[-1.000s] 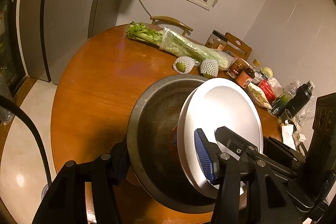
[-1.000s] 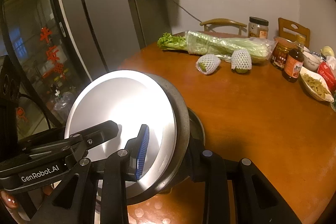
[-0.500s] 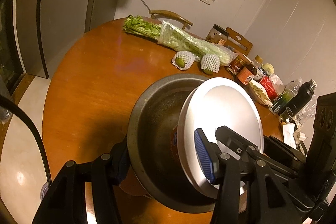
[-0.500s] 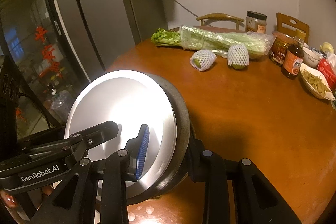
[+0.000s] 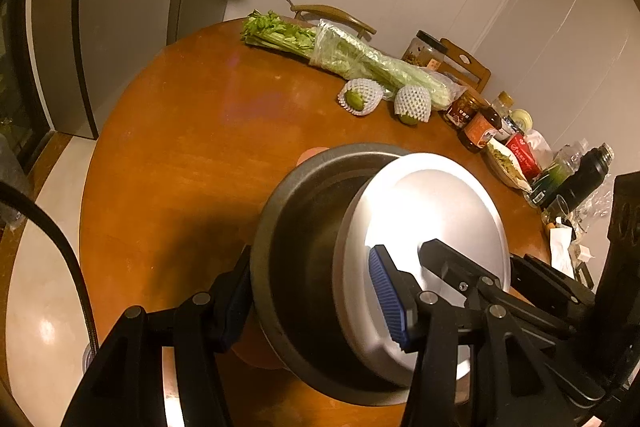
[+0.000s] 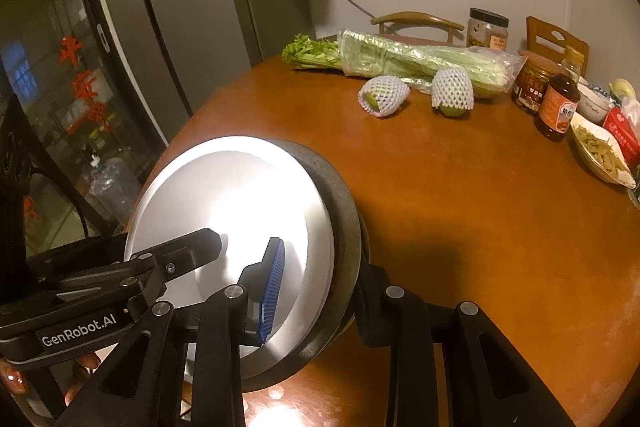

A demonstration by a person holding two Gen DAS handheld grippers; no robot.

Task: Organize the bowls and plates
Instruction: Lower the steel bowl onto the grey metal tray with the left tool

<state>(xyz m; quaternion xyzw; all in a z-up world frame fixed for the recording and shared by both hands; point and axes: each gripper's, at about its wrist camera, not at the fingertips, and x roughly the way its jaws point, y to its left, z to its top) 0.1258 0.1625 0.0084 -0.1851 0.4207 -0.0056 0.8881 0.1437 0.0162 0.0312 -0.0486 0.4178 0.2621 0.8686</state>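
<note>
A dark grey metal bowl (image 5: 304,227) and a white plate (image 5: 432,211) are held together on edge, the plate leaning inside the bowl. My left gripper (image 5: 312,291) is shut across both, one finger behind the bowl, its blue pad (image 5: 386,297) on the plate. My right gripper (image 6: 316,287) clamps the same stack from the other side, its blue pad (image 6: 272,287) on the plate (image 6: 232,203) and the other finger behind the bowl (image 6: 340,227). The stack hangs above the near edge of the round wooden table (image 5: 192,131).
On the far side of the table lie bagged celery (image 6: 400,57) and two net-wrapped fruits (image 6: 382,95). Jars, sauce bottles (image 6: 558,103), a dish of food (image 6: 600,151) and a black flask (image 5: 584,175) crowd the right edge. A fridge (image 6: 168,11) stands left.
Both grippers with the bowl and plate have drifted back and left from the table's middle toward its near edge. The grip on the stack is unchanged.
</note>
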